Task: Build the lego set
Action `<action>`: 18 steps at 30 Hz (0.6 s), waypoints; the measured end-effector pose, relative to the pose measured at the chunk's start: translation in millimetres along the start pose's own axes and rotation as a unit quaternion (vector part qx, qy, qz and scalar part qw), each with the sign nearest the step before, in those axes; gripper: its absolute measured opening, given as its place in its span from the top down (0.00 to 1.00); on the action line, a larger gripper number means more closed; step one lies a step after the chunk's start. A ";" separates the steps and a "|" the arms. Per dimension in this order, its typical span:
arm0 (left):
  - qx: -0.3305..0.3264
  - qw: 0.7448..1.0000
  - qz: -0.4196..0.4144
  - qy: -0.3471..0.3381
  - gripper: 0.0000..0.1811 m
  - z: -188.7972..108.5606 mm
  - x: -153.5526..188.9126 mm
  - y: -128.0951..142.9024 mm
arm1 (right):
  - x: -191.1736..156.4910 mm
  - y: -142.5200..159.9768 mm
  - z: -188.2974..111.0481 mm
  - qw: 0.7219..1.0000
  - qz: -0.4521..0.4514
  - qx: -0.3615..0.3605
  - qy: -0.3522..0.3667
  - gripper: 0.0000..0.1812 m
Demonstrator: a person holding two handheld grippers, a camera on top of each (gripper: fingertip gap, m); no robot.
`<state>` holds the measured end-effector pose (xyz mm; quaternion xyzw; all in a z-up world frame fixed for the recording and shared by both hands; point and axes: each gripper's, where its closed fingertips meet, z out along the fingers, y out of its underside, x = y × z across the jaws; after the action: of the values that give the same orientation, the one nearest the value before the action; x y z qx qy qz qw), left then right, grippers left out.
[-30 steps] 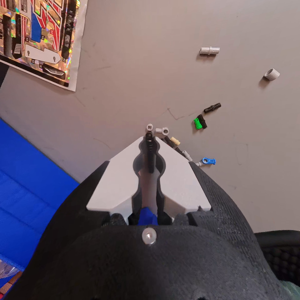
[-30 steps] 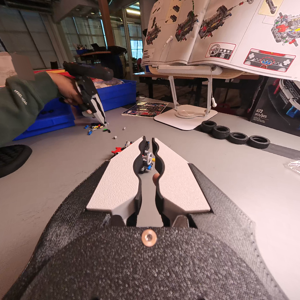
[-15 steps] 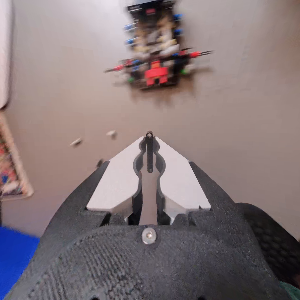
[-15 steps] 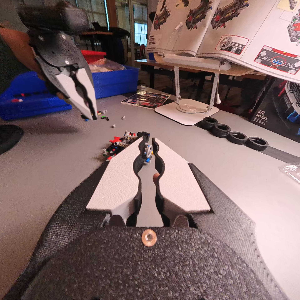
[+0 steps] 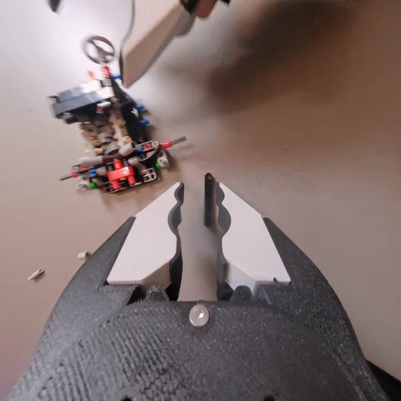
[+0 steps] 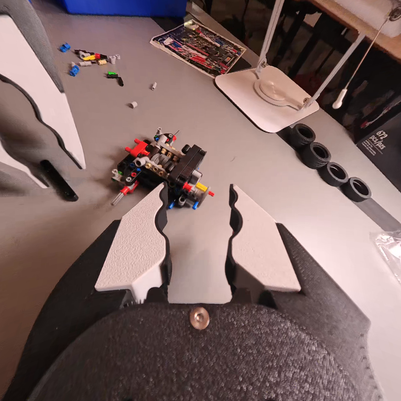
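Left wrist view shows the left gripper (image 5: 199,188) parted, a thin black pin (image 5: 209,199) lying against one finger. The right gripper (image 6: 198,191) gapes empty just before the model (image 6: 160,165) on the table (image 6: 249,173). The model looks light but fragile; I would grip its black frame.

Bare grey table (image 6: 249,173) lies right of the half-built lego model (image 6: 160,162), a wide lane up to the row of four black tyres (image 6: 332,162). Behind the model, the white stand base (image 6: 267,104) and sticker sheet (image 6: 199,47) close things off. Loose pieces (image 6: 93,60) scatter behind and to its left (two grey bits sit nearer). The left gripper (image 6: 43,169), a black pin (image 6: 58,182) against one finger, crowds the model's left flank.
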<state>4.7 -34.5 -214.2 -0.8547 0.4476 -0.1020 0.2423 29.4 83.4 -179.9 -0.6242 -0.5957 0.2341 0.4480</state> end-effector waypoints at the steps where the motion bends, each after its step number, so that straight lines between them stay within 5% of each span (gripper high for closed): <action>1: 0.023 0.999 -0.013 -0.023 0.85 -8.0 -7.2 -2.0 | 1.4 -2.9 5.2 1.000 0.004 -0.016 -0.002 0.67; 6: 0.014 0.970 -0.077 -0.229 0.83 -70.9 -60.7 49.2 | -4.4 -9.8 28.1 0.993 0.035 -0.107 -0.037 0.61; 10: -0.048 0.915 -0.190 -0.353 0.77 -145.1 -80.6 134.3 | -9.3 0.0 39.6 0.983 0.038 -0.157 -0.086 0.66; 14: -0.125 0.875 -0.291 -0.367 0.75 -180.5 -64.7 220.0 | -13.2 1.0 42.0 0.971 0.031 -0.180 -0.153 0.76; 18: -0.160 0.871 -0.339 -0.319 0.75 -176.4 -38.9 258.8 | -7.3 3.2 42.6 0.961 -0.027 -0.202 -0.188 0.81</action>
<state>-272.1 -184.4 -191.3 -0.9671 0.0393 0.1728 0.1827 -5.4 88.8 -205.2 -0.6302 -0.7208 0.2094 0.1987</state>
